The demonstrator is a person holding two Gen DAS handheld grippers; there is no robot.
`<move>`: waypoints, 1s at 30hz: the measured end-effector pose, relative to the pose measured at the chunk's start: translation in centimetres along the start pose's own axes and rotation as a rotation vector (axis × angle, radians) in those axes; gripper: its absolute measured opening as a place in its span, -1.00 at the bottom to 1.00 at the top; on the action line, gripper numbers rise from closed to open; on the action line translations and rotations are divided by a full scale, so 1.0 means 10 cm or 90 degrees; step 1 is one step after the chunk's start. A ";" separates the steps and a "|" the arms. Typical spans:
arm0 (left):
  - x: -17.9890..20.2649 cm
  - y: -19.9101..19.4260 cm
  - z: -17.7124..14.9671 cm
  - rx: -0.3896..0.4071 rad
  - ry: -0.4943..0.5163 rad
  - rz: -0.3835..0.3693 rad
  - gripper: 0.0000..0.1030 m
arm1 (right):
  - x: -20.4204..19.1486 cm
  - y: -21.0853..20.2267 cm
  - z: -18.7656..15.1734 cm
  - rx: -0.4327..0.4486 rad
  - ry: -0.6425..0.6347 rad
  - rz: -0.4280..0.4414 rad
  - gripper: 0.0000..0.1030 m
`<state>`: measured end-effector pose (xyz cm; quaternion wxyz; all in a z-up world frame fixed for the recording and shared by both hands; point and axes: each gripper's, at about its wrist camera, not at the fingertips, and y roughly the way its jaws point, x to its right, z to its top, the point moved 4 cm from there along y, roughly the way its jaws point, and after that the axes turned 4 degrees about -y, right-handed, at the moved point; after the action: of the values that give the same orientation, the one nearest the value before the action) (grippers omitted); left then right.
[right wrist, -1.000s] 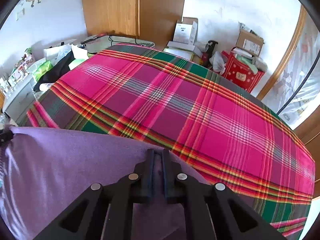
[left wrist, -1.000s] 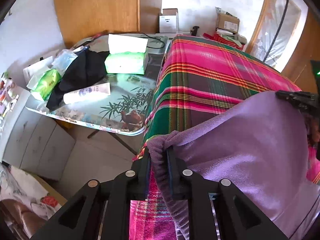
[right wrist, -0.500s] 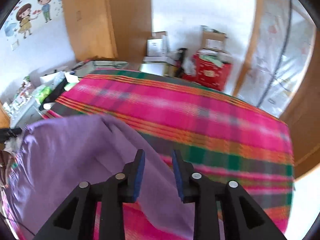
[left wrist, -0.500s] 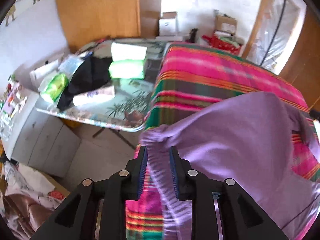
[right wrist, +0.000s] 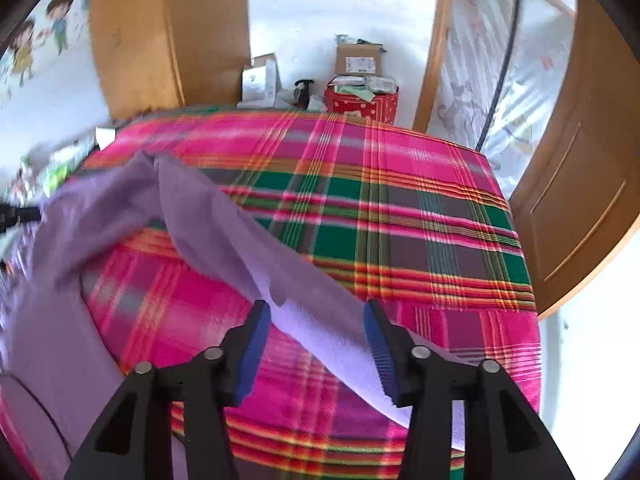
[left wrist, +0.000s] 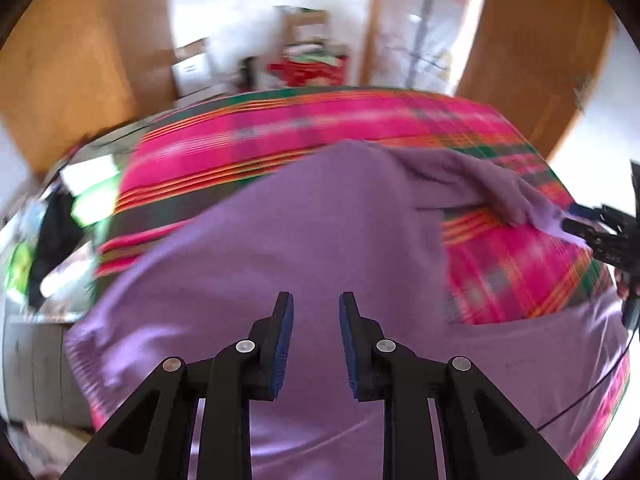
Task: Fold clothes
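Observation:
A purple garment (left wrist: 320, 232) lies spread on a bed with a pink and green plaid cover (left wrist: 320, 120). My left gripper (left wrist: 316, 312) is open above the garment's body, with nothing between its pads. My right gripper (right wrist: 316, 320) is open wide; a sleeve or corner of the purple garment (right wrist: 224, 232) drapes between its fingers without being pinched. In the left wrist view the right gripper (left wrist: 592, 232) shows at the right edge by the garment's tip. The plaid cover (right wrist: 400, 200) fills the right wrist view.
A side table (left wrist: 60, 200) with a black cloth and green packets stands left of the bed. Cardboard boxes and a red container (right wrist: 360, 100) sit against the far wall. A wooden door (right wrist: 580, 160) is on the right, a wardrobe (right wrist: 160, 40) on the left.
Both grippers have opened and let go of the purple garment. The garment has dropped onto the bed and both views have swung toward the bed's middle.

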<state>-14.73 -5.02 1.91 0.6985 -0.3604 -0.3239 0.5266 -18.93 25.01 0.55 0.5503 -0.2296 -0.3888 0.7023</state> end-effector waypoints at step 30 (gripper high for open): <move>1.11 0.54 0.02 -0.052 0.185 0.084 -0.40 | 0.69 0.19 0.40 0.061 0.125 -0.067 -0.78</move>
<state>-14.98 6.74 -1.75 0.6867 -0.4814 -0.2158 0.5002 -25.05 30.18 2.16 0.6323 -0.2496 -0.3105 0.6645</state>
